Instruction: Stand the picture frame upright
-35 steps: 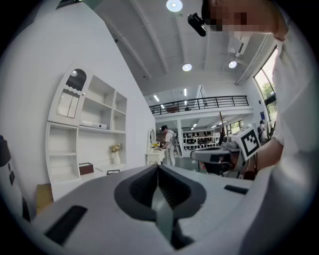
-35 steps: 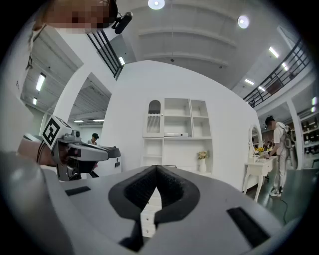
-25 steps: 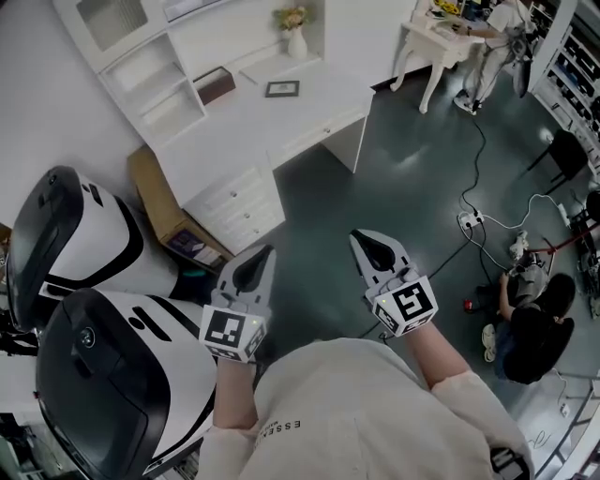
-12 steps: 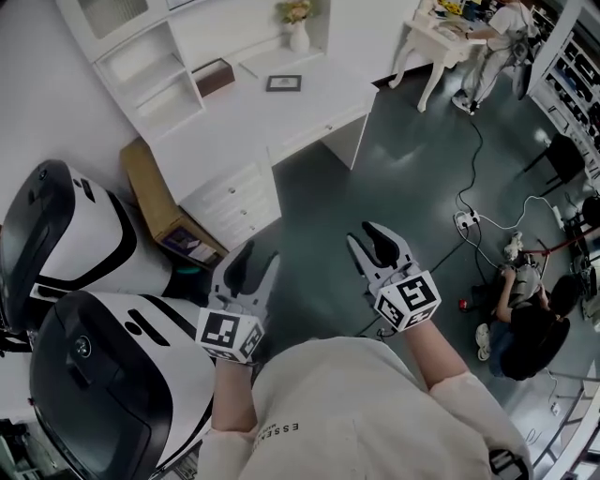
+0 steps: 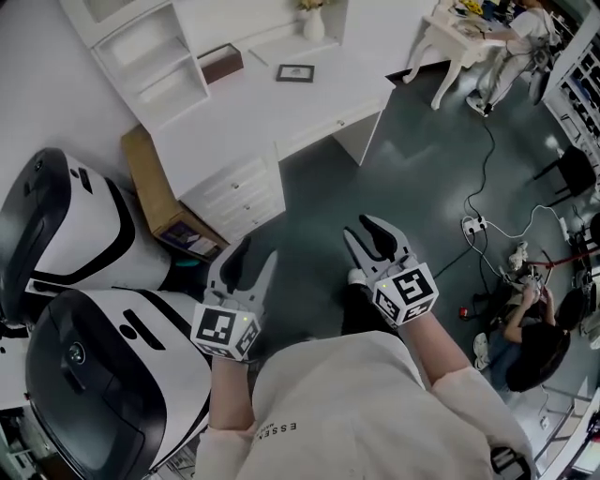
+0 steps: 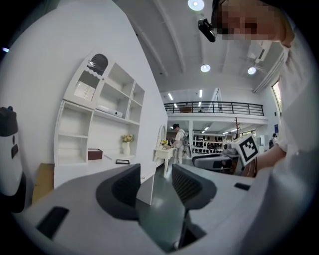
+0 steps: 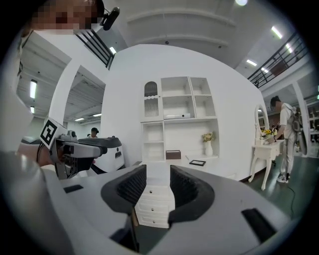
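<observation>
A small dark picture frame (image 5: 294,72) lies flat on the white desk (image 5: 234,122), far ahead of both grippers; it also shows small in the left gripper view (image 6: 122,161) and the right gripper view (image 7: 197,163). My left gripper (image 5: 251,258) (image 6: 155,174) hangs over the dark floor, open, with nothing between its jaws. To its right, my right gripper (image 5: 367,232) (image 7: 158,182) is held at about the same height. Its jaws are opening and hold nothing. Both point towards the desk from a distance.
On the desk stand a vase of flowers (image 5: 314,23) and a brown box (image 5: 221,64), with shelves behind. A cardboard box (image 5: 155,192) and two large white-and-black machines (image 5: 84,375) are at the left. Cables (image 5: 473,225) and a seated person (image 5: 530,342) are at the right.
Both grippers' jaws have gone from shut to open. The view has shifted a little, so the desk sits slightly further right in the head view.
</observation>
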A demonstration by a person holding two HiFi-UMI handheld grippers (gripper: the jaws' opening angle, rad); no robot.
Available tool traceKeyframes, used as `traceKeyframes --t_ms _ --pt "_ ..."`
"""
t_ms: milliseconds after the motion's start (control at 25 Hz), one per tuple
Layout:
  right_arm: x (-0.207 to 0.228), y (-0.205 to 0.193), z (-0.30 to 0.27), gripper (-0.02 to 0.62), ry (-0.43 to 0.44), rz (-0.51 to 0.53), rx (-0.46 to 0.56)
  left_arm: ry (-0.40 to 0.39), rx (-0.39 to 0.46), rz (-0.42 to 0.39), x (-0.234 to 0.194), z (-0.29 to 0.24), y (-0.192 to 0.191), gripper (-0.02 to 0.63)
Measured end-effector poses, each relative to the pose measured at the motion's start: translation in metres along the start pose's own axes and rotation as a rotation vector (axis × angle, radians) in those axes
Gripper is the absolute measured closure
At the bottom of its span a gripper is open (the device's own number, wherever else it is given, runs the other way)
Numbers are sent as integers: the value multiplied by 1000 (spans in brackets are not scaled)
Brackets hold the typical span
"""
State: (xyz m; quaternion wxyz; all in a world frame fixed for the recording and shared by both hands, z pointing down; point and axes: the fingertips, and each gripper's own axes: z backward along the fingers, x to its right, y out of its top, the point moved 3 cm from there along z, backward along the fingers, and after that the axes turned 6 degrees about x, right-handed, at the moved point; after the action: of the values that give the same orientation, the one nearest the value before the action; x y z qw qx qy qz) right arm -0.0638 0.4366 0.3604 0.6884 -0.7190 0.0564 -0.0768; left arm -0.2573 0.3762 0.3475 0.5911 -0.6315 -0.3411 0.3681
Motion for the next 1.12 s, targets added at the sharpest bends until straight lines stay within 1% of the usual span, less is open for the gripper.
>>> traceKeyframes --t_ms 200,360,480,600,720,920,1120 --pt "56 -7 -33 454 73 -27 -2 70 -15 -29 -3 -53 2 425" --pt "116 1 -60 454 124 -28 -7 141 -28 -24 -3 -109 10 425" --pt "165 5 -81 454 162 -19 -21 182 -35 -36 -2 -157 15 425" --pt "214 6 -102 454 173 -35 -33 225 -30 -28 -3 -204 14 425" --pt "255 7 -118 454 180 -49 -48 244 -36 -10 -2 -244 9 425" --pt "302 3 -143 454 192 -47 -89 247 -73 -6 -3 -292 5 425" --pt "325 -10 -181 454 199 -62 -131 270 -89 1 -34 -325 3 425"
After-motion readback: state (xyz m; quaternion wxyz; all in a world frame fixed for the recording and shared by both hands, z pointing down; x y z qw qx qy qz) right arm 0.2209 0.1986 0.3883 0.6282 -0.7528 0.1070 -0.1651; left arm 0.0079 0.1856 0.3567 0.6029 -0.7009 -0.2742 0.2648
